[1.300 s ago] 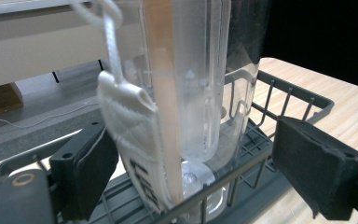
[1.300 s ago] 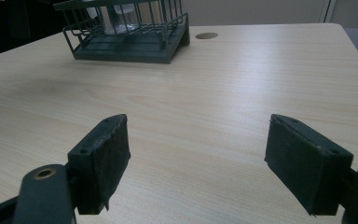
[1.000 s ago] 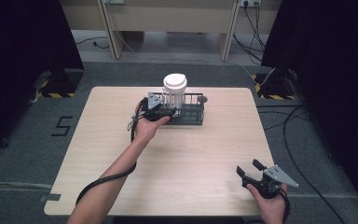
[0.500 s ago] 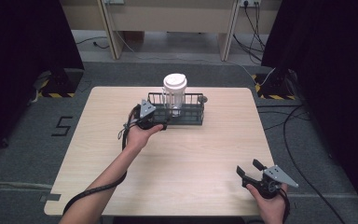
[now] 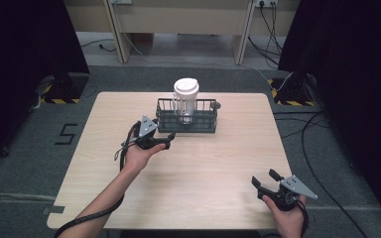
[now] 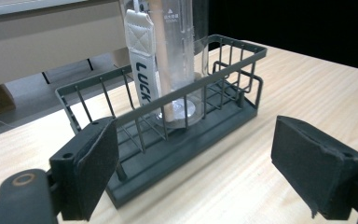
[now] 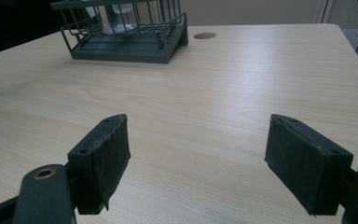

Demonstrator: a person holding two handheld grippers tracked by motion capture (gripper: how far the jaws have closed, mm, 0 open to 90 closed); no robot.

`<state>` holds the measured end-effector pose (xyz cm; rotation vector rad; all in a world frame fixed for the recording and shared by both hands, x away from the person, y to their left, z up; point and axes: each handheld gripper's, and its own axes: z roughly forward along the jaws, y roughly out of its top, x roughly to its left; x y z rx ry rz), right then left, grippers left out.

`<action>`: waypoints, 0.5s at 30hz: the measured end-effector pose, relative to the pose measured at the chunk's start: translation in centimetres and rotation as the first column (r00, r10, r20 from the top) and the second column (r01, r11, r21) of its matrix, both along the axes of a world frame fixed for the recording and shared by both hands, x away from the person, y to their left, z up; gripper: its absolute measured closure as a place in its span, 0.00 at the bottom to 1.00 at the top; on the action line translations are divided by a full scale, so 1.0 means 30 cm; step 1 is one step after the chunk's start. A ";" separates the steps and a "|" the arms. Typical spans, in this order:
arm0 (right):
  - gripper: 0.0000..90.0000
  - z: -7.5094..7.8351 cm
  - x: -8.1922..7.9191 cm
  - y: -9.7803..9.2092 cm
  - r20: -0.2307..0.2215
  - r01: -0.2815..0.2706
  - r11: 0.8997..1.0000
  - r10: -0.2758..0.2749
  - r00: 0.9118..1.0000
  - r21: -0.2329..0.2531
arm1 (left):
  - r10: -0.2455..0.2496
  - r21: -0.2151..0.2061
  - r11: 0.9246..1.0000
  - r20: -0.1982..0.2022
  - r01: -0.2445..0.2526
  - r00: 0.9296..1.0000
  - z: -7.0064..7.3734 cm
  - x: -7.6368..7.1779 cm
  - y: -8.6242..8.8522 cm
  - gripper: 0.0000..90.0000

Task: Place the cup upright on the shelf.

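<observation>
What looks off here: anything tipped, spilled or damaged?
Nothing stands out. The clear plastic bottle with a white lid stands upright inside the dark wire basket, which sits flat on the light wooden table. No spill shows. Both grippers are open and apart from it.

A clear plastic bottle with a white lid [image 5: 185, 99] stands in the dark wire basket [image 5: 164, 117] at the far middle of the pale wooden table [image 5: 218, 163]. My left gripper [image 5: 159, 143] sits just before the basket's left end; my right gripper [image 5: 267, 184] is well apart, near the front right edge.
</observation>
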<state>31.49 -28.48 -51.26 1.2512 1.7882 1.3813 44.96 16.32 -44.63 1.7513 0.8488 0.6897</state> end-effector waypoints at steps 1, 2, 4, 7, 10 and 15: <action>0.25 0.000 0.000 0.000 0.000 0.001 1.000 -0.001 1.000 0.000 | 0.000 -0.001 1.000 0.002 0.000 1.000 -0.001 -0.011 0.007 0.16; 0.25 0.000 -0.001 0.000 0.001 0.001 1.000 -0.001 1.000 -0.001 | -0.002 0.000 1.000 0.003 0.002 1.000 -0.002 -0.019 0.012 0.16; 0.25 0.000 0.000 0.000 0.001 0.000 1.000 0.000 1.000 -0.002 | -0.003 0.000 1.000 0.001 0.003 1.000 -0.006 -0.041 0.026 0.16; 0.25 0.000 0.000 0.001 0.000 0.000 1.000 0.000 1.000 -0.003 | 0.001 0.004 1.000 0.003 -0.001 1.000 -0.016 -0.077 0.051 0.16; 0.25 0.000 -0.002 0.002 -0.001 0.000 1.000 0.000 1.000 0.002 | 0.004 -0.006 1.000 0.003 -0.004 1.000 -0.026 -0.106 0.077 0.16; 0.25 0.000 -0.001 0.002 -0.001 0.000 1.000 0.000 1.000 0.001 | 0.017 -0.006 1.000 -0.005 -0.017 1.000 -0.049 -0.158 0.121 0.16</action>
